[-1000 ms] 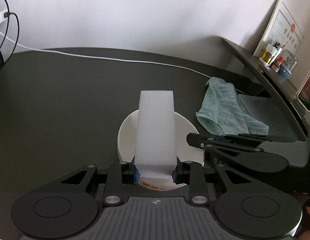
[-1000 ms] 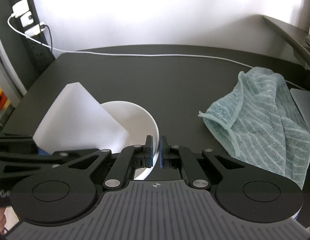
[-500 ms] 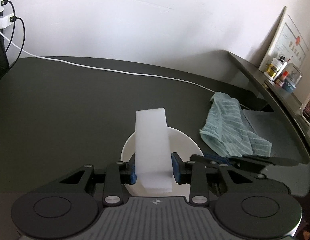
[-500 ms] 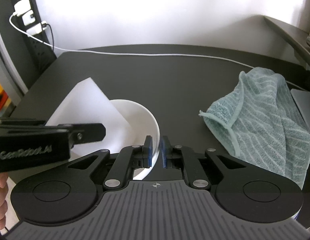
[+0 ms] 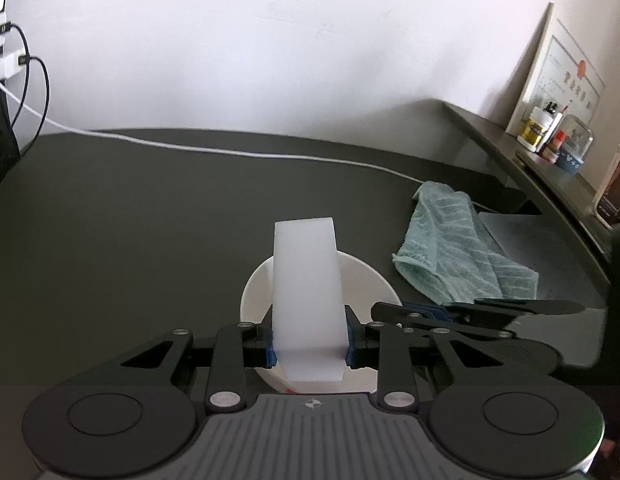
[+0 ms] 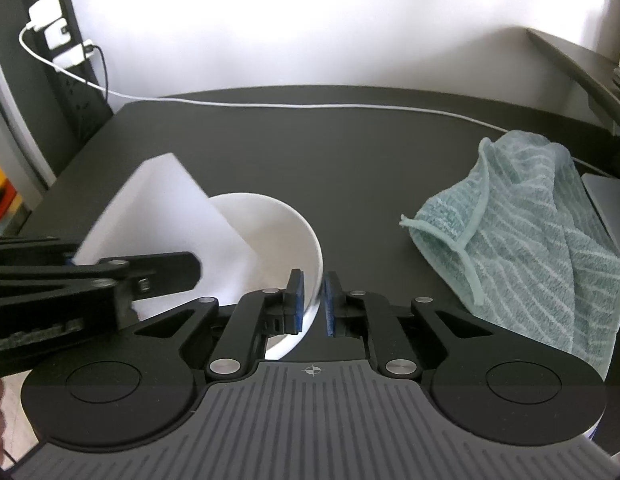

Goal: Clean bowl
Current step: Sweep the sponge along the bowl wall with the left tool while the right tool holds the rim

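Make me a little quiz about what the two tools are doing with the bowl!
1. True or false: the left tool grips a white sponge block.
2. What does the right tool pinch?
A. the green towel
B. the rim of the white bowl
C. the white cable
3. Fill in: the towel lies on the dark ____, to the right of the bowl.

Key: 1 true. 2 B, one finger is inside the bowl and one outside. 3 table.
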`<action>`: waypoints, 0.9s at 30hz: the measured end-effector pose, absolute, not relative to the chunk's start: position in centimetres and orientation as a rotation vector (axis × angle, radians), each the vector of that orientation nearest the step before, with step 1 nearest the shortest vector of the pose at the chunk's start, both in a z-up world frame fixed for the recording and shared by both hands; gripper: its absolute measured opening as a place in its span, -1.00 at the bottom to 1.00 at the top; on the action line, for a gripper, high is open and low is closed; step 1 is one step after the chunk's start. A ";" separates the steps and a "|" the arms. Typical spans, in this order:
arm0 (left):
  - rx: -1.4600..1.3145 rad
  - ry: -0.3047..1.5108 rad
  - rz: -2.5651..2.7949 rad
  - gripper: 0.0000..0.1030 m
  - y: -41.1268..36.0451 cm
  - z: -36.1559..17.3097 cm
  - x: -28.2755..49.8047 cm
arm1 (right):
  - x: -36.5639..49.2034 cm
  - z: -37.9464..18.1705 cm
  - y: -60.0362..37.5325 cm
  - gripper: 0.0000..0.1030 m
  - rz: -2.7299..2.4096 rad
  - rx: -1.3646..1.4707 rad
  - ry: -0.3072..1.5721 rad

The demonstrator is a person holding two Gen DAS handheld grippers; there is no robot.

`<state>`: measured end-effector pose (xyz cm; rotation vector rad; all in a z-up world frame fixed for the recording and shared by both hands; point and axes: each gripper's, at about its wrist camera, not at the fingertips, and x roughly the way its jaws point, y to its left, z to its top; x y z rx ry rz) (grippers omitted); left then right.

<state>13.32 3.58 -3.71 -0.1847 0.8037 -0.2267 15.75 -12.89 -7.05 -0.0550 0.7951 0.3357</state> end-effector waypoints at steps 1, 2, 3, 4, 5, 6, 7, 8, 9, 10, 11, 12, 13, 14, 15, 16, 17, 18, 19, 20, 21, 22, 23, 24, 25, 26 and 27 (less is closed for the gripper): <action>-0.177 0.801 -0.221 -0.44 3.5 -3.8 13.5 | 15.8 -7.1 -12.9 -0.76 0.336 -0.056 0.796; -0.166 0.794 -0.216 -0.43 3.5 -3.8 13.6 | 15.8 -7.1 -12.8 -0.76 0.336 -0.057 0.797; -0.156 0.787 -0.211 -0.42 3.4 -3.8 13.8 | 15.8 -7.1 -12.8 -0.76 0.335 -0.060 0.797; -0.143 0.782 -0.205 -0.43 3.3 -3.8 13.8 | 15.8 -7.1 -12.8 -0.76 0.335 -0.062 0.797; -0.130 0.778 -0.196 -0.43 3.3 -3.7 13.8 | 15.7 -7.1 -12.7 -0.76 0.334 -0.066 0.797; -0.120 0.770 -0.186 -0.43 3.4 -3.5 13.5 | 15.7 -7.1 -12.7 -0.76 0.332 -0.064 0.797; -0.113 0.760 -0.177 -0.43 3.6 -3.2 13.2 | 15.8 -7.1 -12.8 -0.76 0.330 -0.059 0.797; -0.109 0.748 -0.171 -0.43 3.9 -2.9 12.8 | 15.7 -7.1 -12.9 -0.76 0.330 -0.054 0.797; -0.109 0.734 -0.167 -0.43 4.1 -2.4 12.5 | 15.7 -7.1 -13.0 -0.76 0.331 -0.049 0.796; -0.108 0.721 -0.164 -0.42 4.3 -1.9 12.1 | 15.7 -7.1 -13.0 -0.76 0.331 -0.045 0.796; -0.104 0.706 -0.162 -0.42 4.5 -1.4 11.7 | 15.7 -7.1 -13.0 -0.76 0.333 -0.044 0.796; -0.096 0.690 -0.161 -0.43 4.4 -0.8 11.3 | 15.6 -7.1 -13.0 -0.76 0.333 -0.046 0.796; -0.088 0.675 -0.160 -0.44 4.4 -0.3 11.0 | 15.6 -7.1 -13.0 -0.76 0.333 -0.048 0.795; -0.085 0.672 -0.161 -0.44 4.4 -0.1 10.9 | 15.6 -7.1 -13.0 -0.76 0.333 -0.048 0.795; -0.089 0.683 -0.166 -0.44 4.3 -0.5 11.1 | 15.6 -7.1 -13.0 -0.76 0.332 -0.049 0.794; -0.092 0.695 -0.170 -0.44 4.2 -0.9 11.4 | 15.6 -7.1 -13.0 -0.76 0.333 -0.048 0.794; -0.095 0.706 -0.175 -0.44 4.1 -1.2 11.6 | 15.6 -7.2 -13.1 -0.76 0.335 -0.043 0.796; -0.098 0.718 -0.180 -0.44 3.9 -1.6 11.9 | 15.6 -7.2 -13.1 -0.76 0.337 -0.043 0.796; -0.102 0.730 -0.184 -0.44 3.8 -2.0 12.1 | 15.6 -7.2 -13.1 -0.76 0.339 -0.045 0.796; -0.105 0.741 -0.189 -0.45 3.7 -2.3 12.4 | 15.6 -7.2 -13.0 -0.76 0.340 -0.052 0.796; -0.108 0.753 -0.193 -0.45 3.6 -2.7 12.6 | 15.5 -7.2 -12.9 -0.76 0.341 -0.069 0.793; -0.111 0.764 -0.198 -0.45 3.5 -3.0 12.9 | 15.4 -7.2 -12.8 -0.75 0.342 -0.081 0.791; -0.115 0.776 -0.203 -0.45 3.4 -3.4 13.1 | 15.5 -7.2 -12.8 -0.75 0.343 -0.079 0.793; -0.118 0.788 -0.207 -0.42 3.3 -3.8 13.4 | 15.5 -7.2 -12.8 -0.75 0.344 -0.076 0.796; -0.123 0.792 -0.206 -0.41 3.3 -4.0 13.5 | 15.6 -7.2 -12.8 -0.75 0.345 -0.074 0.798; -0.118 0.787 -0.198 -0.41 3.3 -3.9 13.5 | 15.6 -7.3 -12.8 -0.74 0.346 -0.072 0.799; -0.097 0.778 -0.190 -0.41 3.4 -3.8 13.5 | 15.7 -7.3 -12.9 -0.74 0.347 -0.070 0.800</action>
